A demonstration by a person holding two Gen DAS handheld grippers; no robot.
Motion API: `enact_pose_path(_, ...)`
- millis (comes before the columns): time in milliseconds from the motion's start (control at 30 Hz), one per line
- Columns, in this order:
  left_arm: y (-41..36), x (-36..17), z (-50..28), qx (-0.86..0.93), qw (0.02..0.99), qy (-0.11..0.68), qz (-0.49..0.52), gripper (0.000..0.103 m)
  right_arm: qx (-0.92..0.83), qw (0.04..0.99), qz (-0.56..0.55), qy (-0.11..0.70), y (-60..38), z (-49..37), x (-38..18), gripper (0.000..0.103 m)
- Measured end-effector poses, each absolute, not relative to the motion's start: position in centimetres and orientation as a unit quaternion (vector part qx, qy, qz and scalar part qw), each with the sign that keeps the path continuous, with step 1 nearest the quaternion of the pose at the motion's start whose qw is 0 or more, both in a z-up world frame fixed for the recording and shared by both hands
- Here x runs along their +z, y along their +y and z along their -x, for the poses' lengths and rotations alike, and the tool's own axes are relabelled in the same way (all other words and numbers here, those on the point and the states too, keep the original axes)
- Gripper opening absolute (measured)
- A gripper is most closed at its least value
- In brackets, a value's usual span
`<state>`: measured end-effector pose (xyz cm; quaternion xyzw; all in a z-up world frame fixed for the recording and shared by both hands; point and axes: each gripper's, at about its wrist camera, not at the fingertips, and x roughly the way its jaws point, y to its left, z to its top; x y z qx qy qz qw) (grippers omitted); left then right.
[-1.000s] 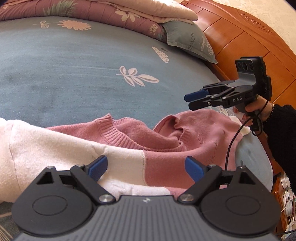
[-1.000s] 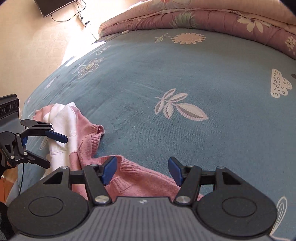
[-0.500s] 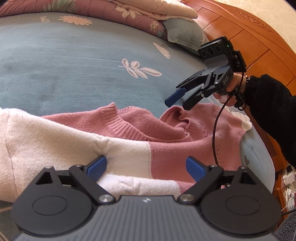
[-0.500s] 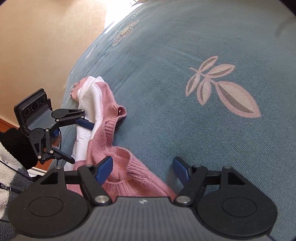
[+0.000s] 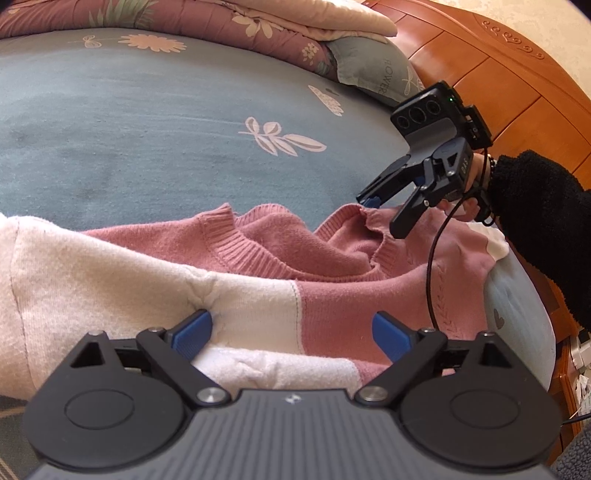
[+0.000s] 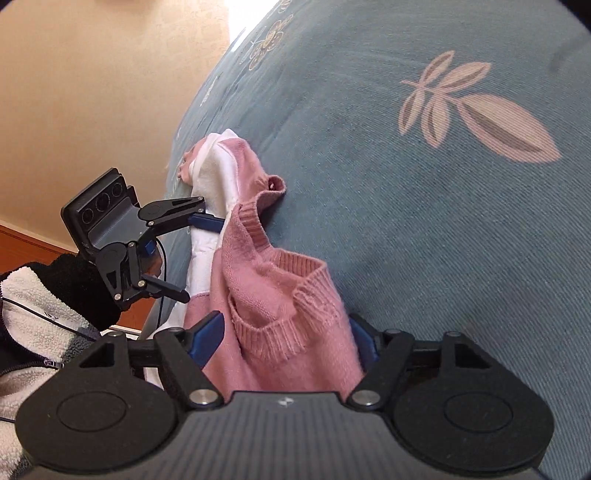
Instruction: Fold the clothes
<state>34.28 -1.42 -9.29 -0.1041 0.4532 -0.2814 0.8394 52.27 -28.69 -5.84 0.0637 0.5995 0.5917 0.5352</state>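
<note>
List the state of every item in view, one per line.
Sweater: crumpled, unfolded, on the bed edge.
Left gripper: open, sweater between its pads.
Right gripper: open, sweater bunched between its pads.
Quilt: folded at the bed's head.

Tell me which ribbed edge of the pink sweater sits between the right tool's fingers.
The wide ribbed edge, the one nearest the right tool. It gapes open between the spread, unpressed fingers; the other ribbed edge lies farther off, by the left tool.
</note>
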Motion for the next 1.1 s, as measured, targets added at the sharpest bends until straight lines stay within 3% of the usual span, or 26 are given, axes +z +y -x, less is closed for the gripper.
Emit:
enact_pose_path(100, -1.2, -9.3, -34.2, -0.283, 0.839, 0.452, 0.107, 0.094, 0.59, 0.534, -0.044, 0.604, -27.7, -52.1, -5.5, 0.073)
enact_pose_path(200, -1.2, -9.4, -34.1, -0.284, 0.841, 0.448, 0.108, 0.094, 0.566, 0.541, -0.027, 0.621, -29.7, -51.6, -5.4, 0.062)
enact_pose_path(267, -1.3, -9.4, -33.9, -0.284, 0.843, 0.445, 0.104, 0.094, 0.545, 0.557, -0.042, 0.626, -31.4, -51.5, -6.1, 0.036)
enact_pose_path(367, -1.5, -9.4, -33.7, -0.283, 0.845, 0.444, 0.097, 0.095, 0.533, 0.575, -0.058, 0.617, -31.7, -51.4, -6.8, 0.018)
enact_pose_path(433, -1.4, -9.3, -33.7, -0.283, 0.844, 0.444, 0.098, 0.095, 0.534, 0.589, -0.039, 0.605, -30.9, -51.0, -6.6, 0.012)
enact_pose_path(633, -1.5, -8.9, -33.8, -0.278, 0.845, 0.446, 0.103, 0.095, 0.523, 0.651, 0.077, 0.544, -29.6, -47.3, -3.4, 0.013)
enact_pose_path(900, -0.9, -6.3, -33.1, -0.27, 0.858, 0.427, 0.092, 0.095, 0.451, 0.755, 0.06, 0.471, -33.4, -48.7, 1.4, 0.012)
enact_pose_path(1000, -0.5, -5.6, -32.8, -0.265, 0.862, 0.42, 0.096, 0.095, 0.409, 0.774, 0.053, 0.482, -34.6, -49.9, 1.2, 0.012)
enact_pose_path(1100, -0.2, -5.5, -32.6, -0.261, 0.863, 0.421, 0.098, 0.095, 0.357, 0.774, 0.074, 0.517, -34.3, -50.4, -1.1, 0.019)
